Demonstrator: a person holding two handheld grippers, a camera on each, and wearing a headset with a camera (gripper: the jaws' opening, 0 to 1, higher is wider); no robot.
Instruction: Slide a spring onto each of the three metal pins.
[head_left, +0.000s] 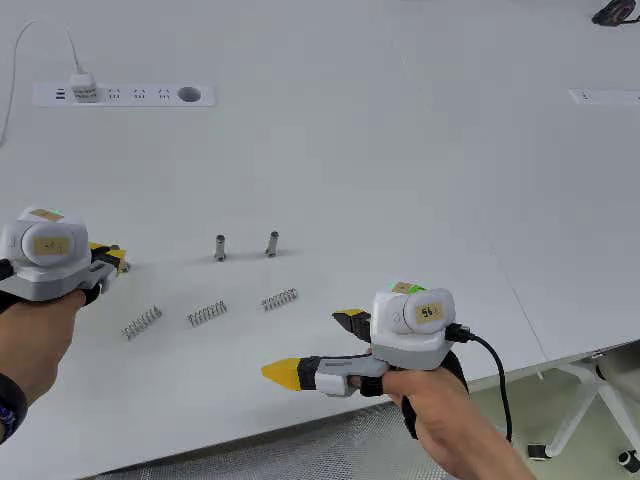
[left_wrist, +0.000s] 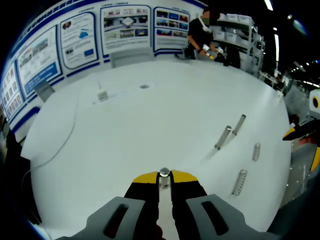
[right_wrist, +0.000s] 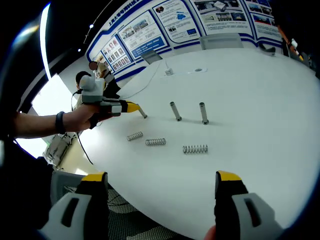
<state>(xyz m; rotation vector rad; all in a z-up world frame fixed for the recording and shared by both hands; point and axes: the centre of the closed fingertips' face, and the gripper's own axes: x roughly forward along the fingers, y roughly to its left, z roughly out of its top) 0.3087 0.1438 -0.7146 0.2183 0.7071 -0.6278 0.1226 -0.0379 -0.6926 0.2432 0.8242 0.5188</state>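
Note:
Two metal pins (head_left: 220, 247) (head_left: 272, 243) stand upright on the white table (head_left: 400, 180). In front of them lie three springs (head_left: 142, 321) (head_left: 207, 313) (head_left: 279, 298) in a row. My left gripper (head_left: 115, 260) is at the left, shut on the third pin (left_wrist: 164, 180), which it holds low over the table. The right gripper view shows that pin (right_wrist: 142, 114) tilted at the left gripper's tip. My right gripper (head_left: 315, 345) is at the table's near edge, open and with nothing in it, and points toward the springs (right_wrist: 155, 142).
A white power strip (head_left: 120, 95) with a plugged charger and its cable lies at the far left. The table's near edge (head_left: 300, 425) runs just under my right gripper. A person stands beyond the table's far side (left_wrist: 205, 30).

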